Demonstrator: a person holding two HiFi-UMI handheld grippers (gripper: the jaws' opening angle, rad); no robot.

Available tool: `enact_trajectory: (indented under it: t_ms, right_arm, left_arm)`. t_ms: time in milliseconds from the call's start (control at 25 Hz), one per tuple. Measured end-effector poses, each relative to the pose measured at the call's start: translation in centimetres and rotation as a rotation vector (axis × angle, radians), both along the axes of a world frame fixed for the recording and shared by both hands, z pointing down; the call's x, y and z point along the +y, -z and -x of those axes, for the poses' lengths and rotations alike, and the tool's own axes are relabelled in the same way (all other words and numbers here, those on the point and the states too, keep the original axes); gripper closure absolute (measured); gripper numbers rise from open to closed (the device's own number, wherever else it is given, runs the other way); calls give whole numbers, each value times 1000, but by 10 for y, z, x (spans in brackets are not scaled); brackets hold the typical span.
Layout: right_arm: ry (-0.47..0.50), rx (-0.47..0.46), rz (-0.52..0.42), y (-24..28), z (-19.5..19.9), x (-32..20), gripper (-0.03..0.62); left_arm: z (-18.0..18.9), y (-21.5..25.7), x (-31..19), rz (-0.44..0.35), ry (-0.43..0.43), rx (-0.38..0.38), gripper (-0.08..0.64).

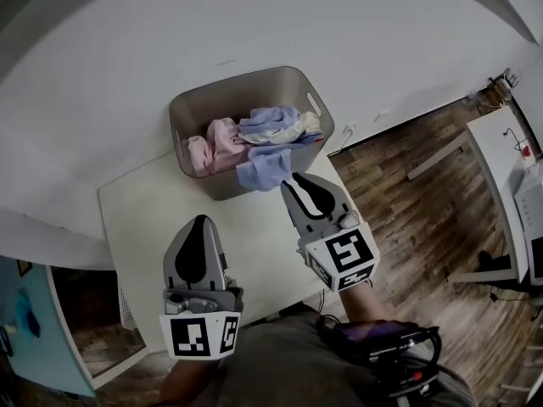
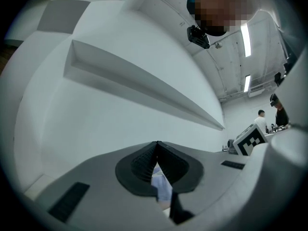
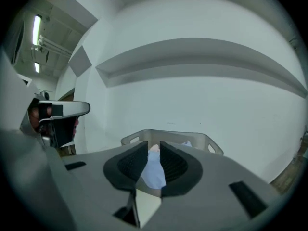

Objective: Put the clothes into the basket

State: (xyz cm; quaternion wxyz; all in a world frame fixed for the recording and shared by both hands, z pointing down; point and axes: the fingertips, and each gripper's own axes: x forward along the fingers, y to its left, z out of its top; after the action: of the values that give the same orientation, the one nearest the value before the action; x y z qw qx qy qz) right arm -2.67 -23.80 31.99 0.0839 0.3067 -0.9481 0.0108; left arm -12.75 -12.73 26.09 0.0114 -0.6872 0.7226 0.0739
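Grey plastic basket [image 1: 222, 185], far end of white table [image 1: 153, 219]: holds pink, yellow and light-blue clothes [image 1: 216, 147]; lower layers hidden. One light-blue cloth [image 1: 263, 170] droops over the near rim.

Right gripper [image 1: 293, 179]: jaws slightly apart, cloth seen through the gap, contact unclear.

Left gripper [image 1: 200, 220]: jaws closed, empty.

White wall [image 1: 170, 41] behind; wood-plank floor [image 1: 399, 193] at right.

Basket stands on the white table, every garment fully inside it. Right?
No: a blue cloth hangs out over the front rim of the basket, as the head view shows. The basket does stand on the white table.
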Motion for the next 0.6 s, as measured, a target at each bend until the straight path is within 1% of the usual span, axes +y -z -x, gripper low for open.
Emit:
enact_trajectory:
  t_ms: [120,240,400,600]
  right_arm:
    - [28,-38,-28,11,8,24,539]
    - [40,-67,-30,22,10,43,547]
    - [60,-123,-73,37,14,60,569]
    - [77,-136,-97,48,19,76,584]
  left_arm:
    - [1,11,6,-19,-1,-19,551]
    - [-2,19,14,-30,-5,-43,551]
    - [2,30,19,-54,2,-71,551]
    - [6,40,29,-70,18,-87,551]
